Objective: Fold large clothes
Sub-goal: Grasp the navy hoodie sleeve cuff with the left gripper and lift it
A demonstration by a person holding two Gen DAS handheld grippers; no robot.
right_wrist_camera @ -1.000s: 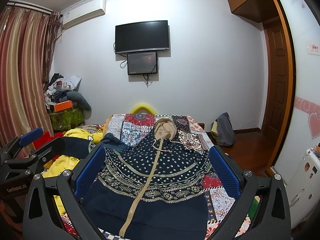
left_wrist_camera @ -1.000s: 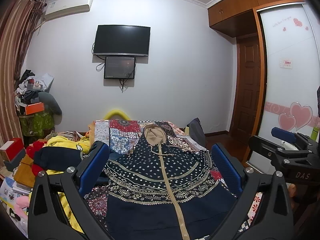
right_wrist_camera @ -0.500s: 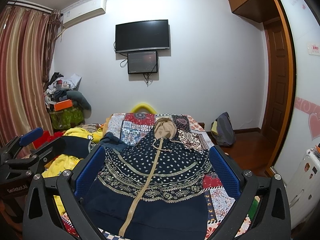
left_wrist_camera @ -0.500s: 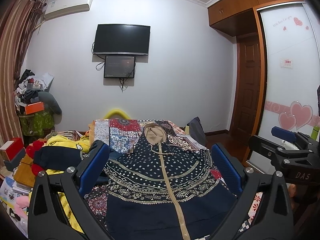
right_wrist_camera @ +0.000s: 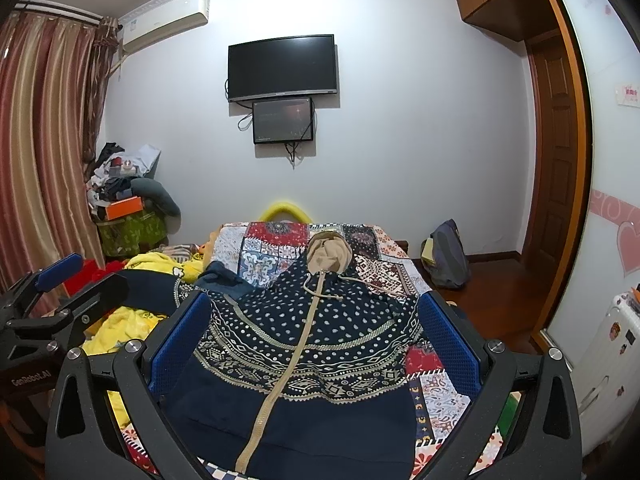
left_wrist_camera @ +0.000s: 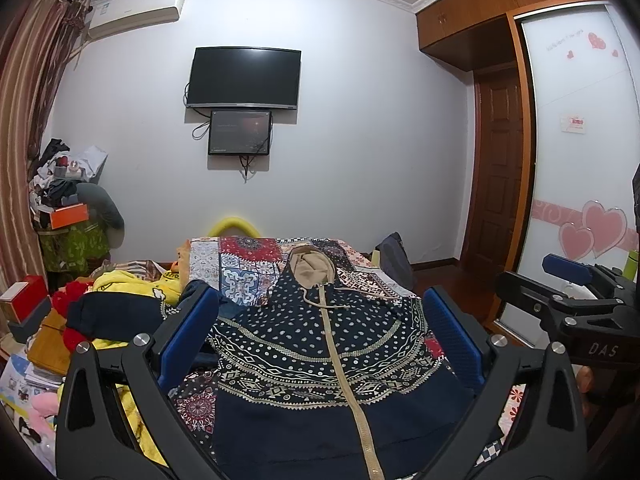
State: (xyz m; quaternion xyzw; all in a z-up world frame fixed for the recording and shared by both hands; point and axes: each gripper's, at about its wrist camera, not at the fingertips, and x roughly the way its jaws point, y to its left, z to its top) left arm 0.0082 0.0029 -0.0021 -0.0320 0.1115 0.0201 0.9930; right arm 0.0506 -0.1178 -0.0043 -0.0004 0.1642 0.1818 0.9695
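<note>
One hooded jacket (left_wrist_camera: 320, 344) is lying front-up on the bed (left_wrist_camera: 240, 268), its single tan zipper (left_wrist_camera: 340, 364) running from the hem up to one tan-lined hood (left_wrist_camera: 312, 266) that is pointing toward the far wall. The jacket fabric is dark navy, printed with white dots on the upper part and tan geometric bands across the middle, and is plain near the hem; two tan drawstrings are trailing below the hood. The bed is carrying a patchwork cover (right_wrist_camera: 276, 244) of red, blue and white squares. Two grippers are showing. The left gripper (left_wrist_camera: 320, 336) is hovering above the jacket with its two blue-padded fingers (left_wrist_camera: 188, 336) spread wide, holding nothing. The right gripper (right_wrist_camera: 316, 336) is hovering likewise, jaws wide apart and empty, its textured blue pads (right_wrist_camera: 448, 344) framing the jacket body. In each view the other gripper is appearing at the frame edge. A heap of yellow, navy and red garments (left_wrist_camera: 120, 300) is crowding the bed's left edge, beside stacked boxes (left_wrist_camera: 24, 304). The bed's right edge is bordering open wooden floor (right_wrist_camera: 492, 300), where one grey backpack (right_wrist_camera: 446, 256) is leaning against the wall. Two dark screens, a television (left_wrist_camera: 244, 76) above a smaller monitor (left_wrist_camera: 240, 132), are hanging on the wall.
</note>
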